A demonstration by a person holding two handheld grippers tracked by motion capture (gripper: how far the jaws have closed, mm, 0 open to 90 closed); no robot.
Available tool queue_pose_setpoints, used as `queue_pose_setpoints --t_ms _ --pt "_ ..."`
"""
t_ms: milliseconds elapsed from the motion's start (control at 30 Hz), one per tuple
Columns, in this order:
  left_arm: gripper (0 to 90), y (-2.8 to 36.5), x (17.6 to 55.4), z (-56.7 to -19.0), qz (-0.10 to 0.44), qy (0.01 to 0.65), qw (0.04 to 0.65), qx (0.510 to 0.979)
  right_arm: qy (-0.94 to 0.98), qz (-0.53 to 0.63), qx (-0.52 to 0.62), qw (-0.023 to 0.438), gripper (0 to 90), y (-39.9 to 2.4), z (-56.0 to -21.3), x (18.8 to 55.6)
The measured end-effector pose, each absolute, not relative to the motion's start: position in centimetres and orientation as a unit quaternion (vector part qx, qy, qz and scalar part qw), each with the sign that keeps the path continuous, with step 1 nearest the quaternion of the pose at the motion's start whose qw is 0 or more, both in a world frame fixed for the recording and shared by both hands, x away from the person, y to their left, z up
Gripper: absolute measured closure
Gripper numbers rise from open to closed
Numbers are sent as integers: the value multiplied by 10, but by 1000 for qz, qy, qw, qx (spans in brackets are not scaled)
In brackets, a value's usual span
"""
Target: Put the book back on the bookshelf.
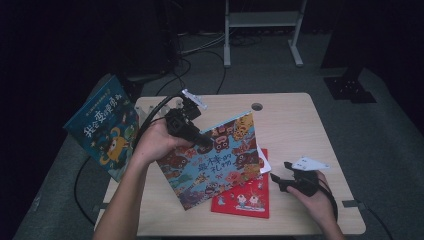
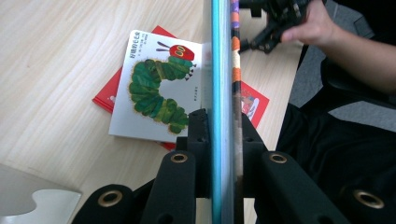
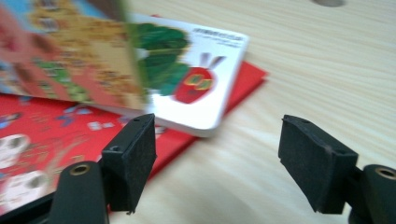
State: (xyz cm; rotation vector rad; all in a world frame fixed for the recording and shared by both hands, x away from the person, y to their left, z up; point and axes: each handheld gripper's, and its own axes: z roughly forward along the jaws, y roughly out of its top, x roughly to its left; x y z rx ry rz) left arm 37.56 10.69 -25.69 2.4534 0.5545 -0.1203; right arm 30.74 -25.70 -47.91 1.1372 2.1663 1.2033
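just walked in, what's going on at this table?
A person is sorting picture books with two handheld grippers. The left gripper is shut on the edge of a blue picture book crowded with cartoon animals, holding it tilted above the light wooden table. Below lie a white caterpillar book on top of a red book. The right gripper is open, holding nothing, just beside that stack.

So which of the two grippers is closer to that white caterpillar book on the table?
Hard to call. The left gripper hangs just above the caterpillar book, clamped on the lifted colourful book. The right gripper is open beside the caterpillar book, low over the table.
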Motion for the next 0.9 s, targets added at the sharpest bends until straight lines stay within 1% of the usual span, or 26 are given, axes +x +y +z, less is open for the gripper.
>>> queue_pose_setpoints --t_ms 200,300,467,900 --pt "805 115 373 -248 -34 220 306 926 759 418 445 225 262 -280 -479 323" --pt "804 121 370 -244 -18 227 298 927 752 408 464 231 254 -291 -483 332" --pt "804 137 370 -239 3 246 282 927 745 388 493 228 253 -307 -491 343" --pt "803 190 363 -228 13 289 288 913 741 349 526 228 251 -317 -502 355"
